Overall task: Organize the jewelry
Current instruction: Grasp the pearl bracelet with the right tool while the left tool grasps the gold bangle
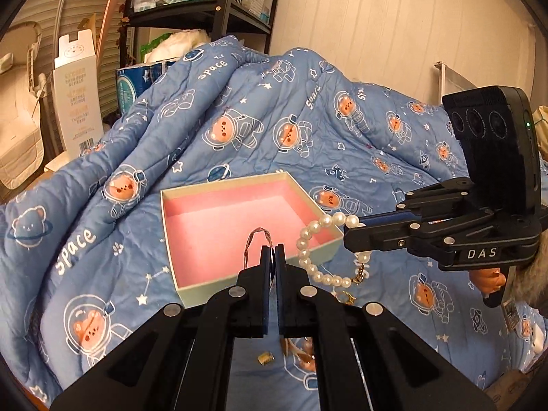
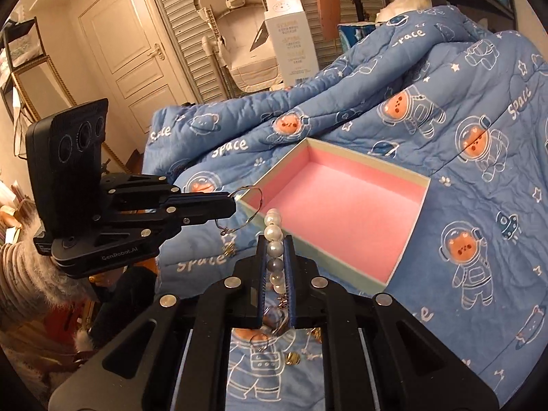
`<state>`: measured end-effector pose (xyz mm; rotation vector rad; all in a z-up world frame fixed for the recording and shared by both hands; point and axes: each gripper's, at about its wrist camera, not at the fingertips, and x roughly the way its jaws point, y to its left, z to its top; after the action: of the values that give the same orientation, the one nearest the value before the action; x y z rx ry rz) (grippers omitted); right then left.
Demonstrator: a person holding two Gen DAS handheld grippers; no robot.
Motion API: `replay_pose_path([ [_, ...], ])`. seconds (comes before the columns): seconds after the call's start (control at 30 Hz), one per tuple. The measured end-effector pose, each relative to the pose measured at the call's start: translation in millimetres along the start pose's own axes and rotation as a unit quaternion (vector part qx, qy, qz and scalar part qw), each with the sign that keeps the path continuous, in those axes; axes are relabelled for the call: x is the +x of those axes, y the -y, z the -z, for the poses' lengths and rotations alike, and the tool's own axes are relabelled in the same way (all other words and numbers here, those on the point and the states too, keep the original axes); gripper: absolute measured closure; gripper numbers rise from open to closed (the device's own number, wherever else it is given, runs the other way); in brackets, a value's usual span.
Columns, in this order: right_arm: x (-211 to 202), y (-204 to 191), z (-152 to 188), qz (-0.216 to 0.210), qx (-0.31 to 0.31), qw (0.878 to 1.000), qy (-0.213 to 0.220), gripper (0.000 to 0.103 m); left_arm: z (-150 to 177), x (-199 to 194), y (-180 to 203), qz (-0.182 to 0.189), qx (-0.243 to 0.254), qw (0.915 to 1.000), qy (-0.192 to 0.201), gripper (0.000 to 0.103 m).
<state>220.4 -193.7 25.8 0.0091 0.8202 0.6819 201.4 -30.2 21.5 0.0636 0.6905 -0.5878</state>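
An open box with a pink lining (image 1: 219, 229) lies on the blue space-print quilt; it also shows in the right wrist view (image 2: 346, 212). My left gripper (image 1: 274, 250) is shut on a thin wire bangle (image 1: 258, 236), held over the box's near edge; the bangle also shows in the right wrist view (image 2: 246, 205). My right gripper (image 2: 275, 243) is shut on a pearl bracelet (image 2: 274, 239), which hangs in a loop by the box's right corner in the left wrist view (image 1: 315, 239).
Small gold jewelry pieces lie on the quilt (image 1: 191, 130) under the grippers (image 1: 265, 358) (image 2: 293, 358). The quilt rises in folds behind the box. A white carton (image 1: 77, 102), a black shelf (image 1: 205, 10) and a door (image 2: 126, 51) stand behind.
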Motion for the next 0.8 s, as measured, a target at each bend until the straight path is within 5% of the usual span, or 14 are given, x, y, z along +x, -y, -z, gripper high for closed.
replay_pose_path([
  [0.2, 25.7, 22.2, -36.6, 0.046, 0.021, 0.999, -0.004, 0.093, -26.7, 35.6, -21.7, -0.041, -0.009, 0.9986, -0.031, 0.100],
  [0.4, 70.1, 52.0, -52.3, 0.041, 0.083, 0.995, -0.030, 0.093, -36.4, 75.7, -37.5, -0.071, -0.011, 0.9951, -0.068, 0.100],
  [0.8, 121.2, 111.8, -53.0, 0.073, 0.180, 0.979, -0.062, 0.093, -36.1, 129.4, -50.8, -0.079, -0.041, 0.9893, -0.116, 0.100],
])
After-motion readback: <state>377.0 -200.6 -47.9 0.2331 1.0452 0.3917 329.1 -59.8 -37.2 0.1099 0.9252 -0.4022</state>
